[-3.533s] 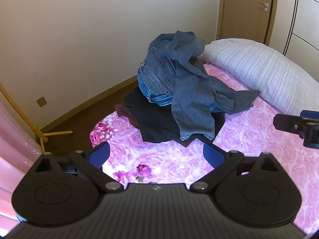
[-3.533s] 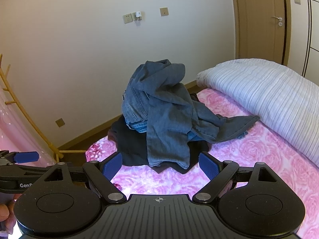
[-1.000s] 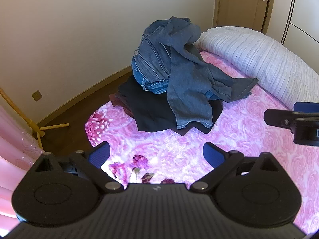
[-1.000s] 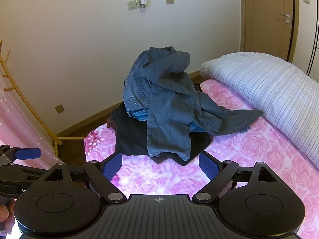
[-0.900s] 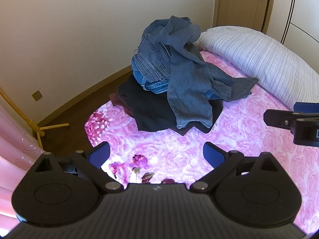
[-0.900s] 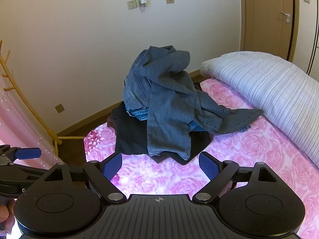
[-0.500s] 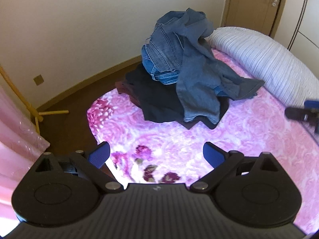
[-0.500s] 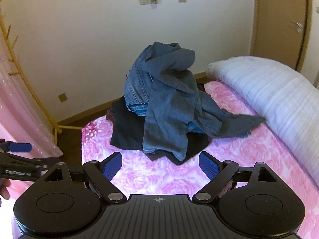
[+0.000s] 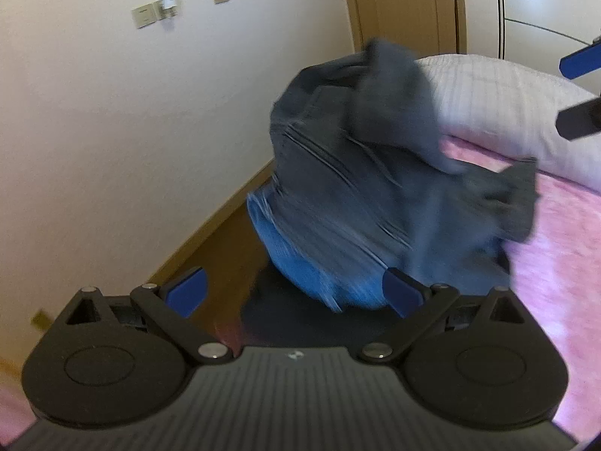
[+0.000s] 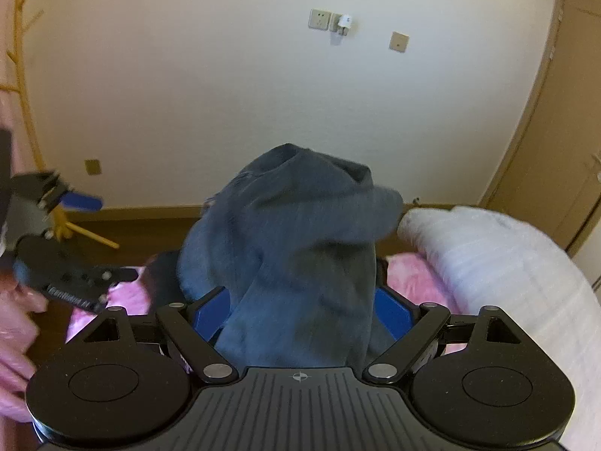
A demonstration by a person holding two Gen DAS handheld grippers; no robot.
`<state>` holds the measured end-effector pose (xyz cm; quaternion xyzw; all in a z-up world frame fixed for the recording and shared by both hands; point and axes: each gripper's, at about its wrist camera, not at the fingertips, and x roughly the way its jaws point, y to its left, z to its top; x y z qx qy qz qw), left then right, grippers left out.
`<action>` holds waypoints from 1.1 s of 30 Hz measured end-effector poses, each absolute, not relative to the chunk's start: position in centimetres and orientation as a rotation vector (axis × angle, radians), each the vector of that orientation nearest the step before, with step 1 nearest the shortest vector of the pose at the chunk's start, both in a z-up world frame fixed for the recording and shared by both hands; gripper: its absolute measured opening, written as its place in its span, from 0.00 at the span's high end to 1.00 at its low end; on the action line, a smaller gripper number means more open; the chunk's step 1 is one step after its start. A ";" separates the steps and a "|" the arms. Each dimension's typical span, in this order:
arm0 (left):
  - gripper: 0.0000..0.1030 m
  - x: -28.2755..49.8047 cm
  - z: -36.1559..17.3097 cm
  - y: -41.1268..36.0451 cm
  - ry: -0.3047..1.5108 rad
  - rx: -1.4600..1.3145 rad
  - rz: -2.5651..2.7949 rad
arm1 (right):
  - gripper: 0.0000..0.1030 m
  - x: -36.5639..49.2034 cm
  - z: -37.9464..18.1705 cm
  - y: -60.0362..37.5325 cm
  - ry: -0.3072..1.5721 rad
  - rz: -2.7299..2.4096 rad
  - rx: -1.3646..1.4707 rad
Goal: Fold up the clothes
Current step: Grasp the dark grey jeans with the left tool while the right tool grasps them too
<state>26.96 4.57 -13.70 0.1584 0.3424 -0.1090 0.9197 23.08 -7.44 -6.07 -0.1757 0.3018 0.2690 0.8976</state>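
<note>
A heap of denim clothes (image 9: 375,195) lies at the corner of the pink flowered bed (image 9: 563,248), on a black garment (image 9: 323,323); the view is blurred by motion. My left gripper (image 9: 293,293) is open, close to the heap's lower blue jeans, and holds nothing. In the right wrist view the grey-blue jeans (image 10: 300,255) fill the middle and hang down between the open fingers of my right gripper (image 10: 300,314); I cannot tell if they touch. The left gripper also shows at the left edge of the right wrist view (image 10: 60,225).
A white striped pillow (image 10: 507,274) lies right of the heap. The cream wall and wooden floor (image 9: 210,255) are behind and left of the bed corner. A yellow rack (image 10: 75,229) and a pink curtain stand at the left. A brown door (image 9: 405,3) is at the back right.
Both grippers have moved quickly forward to the clothes heap, which now fills both views. Both stay open and empty.
</note>
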 end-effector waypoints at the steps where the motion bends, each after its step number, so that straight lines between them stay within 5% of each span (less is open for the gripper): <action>1: 0.05 28.8 -14.4 4.5 0.706 0.330 -0.247 | 0.15 24.7 -6.8 -6.5 0.625 0.561 -0.377; 9: 0.04 38.0 -18.0 3.0 0.688 0.332 -0.505 | 0.15 34.5 -12.8 -0.5 0.672 0.612 -0.401; 11: 0.18 38.5 -18.4 2.8 0.709 0.313 -0.560 | 0.16 35.5 -13.1 -0.8 0.690 0.610 -0.349; 12: 0.24 38.6 -18.4 2.7 0.718 0.306 -0.577 | 0.29 35.8 -13.1 -1.1 0.698 0.611 -0.315; 13: 0.38 38.5 -18.3 2.7 0.726 0.301 -0.589 | 0.60 36.1 -13.0 -1.6 0.704 0.611 -0.285; 16: 0.63 37.6 -17.3 2.2 0.733 0.307 -0.591 | 0.87 35.7 -12.1 -4.0 0.703 0.615 -0.224; 20: 0.80 31.7 -14.1 -0.8 0.636 0.439 -0.569 | 0.91 32.2 -8.9 -10.8 0.665 0.570 -0.097; 28: 0.84 8.8 -6.5 -11.6 0.495 0.595 -0.714 | 0.92 15.5 -5.3 -27.5 0.649 0.368 0.087; 33: 0.84 -6.5 -5.4 -21.8 0.596 0.581 -0.961 | 0.92 1.4 -5.8 -36.3 0.726 0.183 0.147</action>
